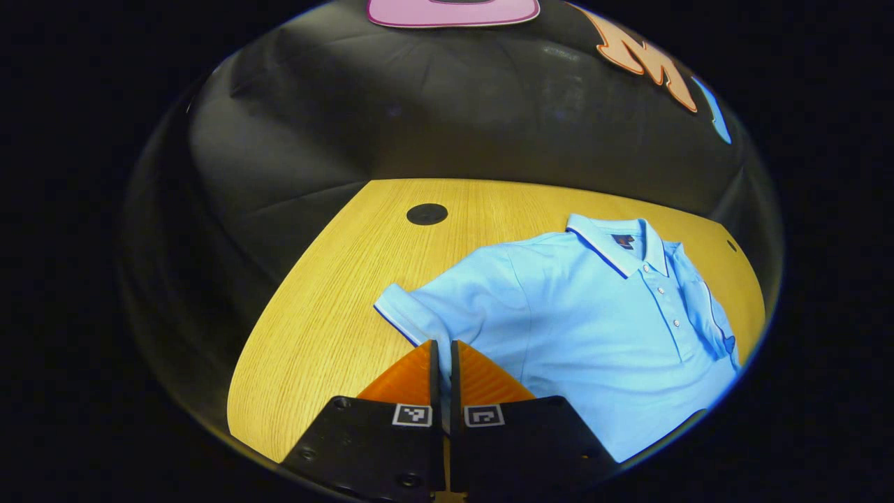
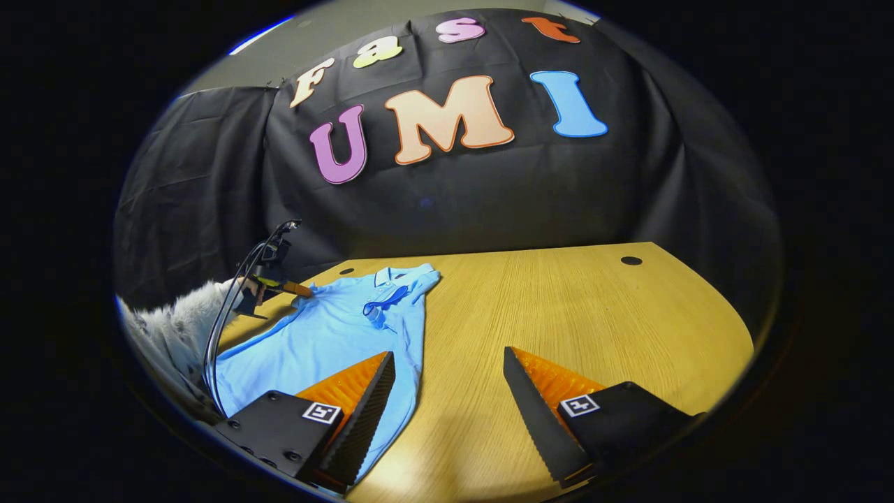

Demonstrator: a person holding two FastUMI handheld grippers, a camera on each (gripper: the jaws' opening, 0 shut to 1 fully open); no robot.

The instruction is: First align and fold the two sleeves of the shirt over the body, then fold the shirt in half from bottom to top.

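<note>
- Your left gripper has its fingers drawn almost together, with only a thin slit between them. The tips sit at the edge of the shirt, just below the sleeve. You cannot tell from the left gripper view whether cloth is pinched in that slit.
- In the right gripper view the same left gripper sits at the shirt's far side, near the table's left edge, held by a hand in a fluffy pale sleeve, with a cable looping down from it.
- Your right gripper stands wide open and holds nothing. One finger hangs over the shirt's near hem, the other over bare wood.
- The shirt lies flat, front up, collar toward the table's far edge, on the left part of the table.
- One sleeve is spread out sideways; the other side is folded over the body.
- A dark round plug sits in the tabletop near the far edge.
</note>
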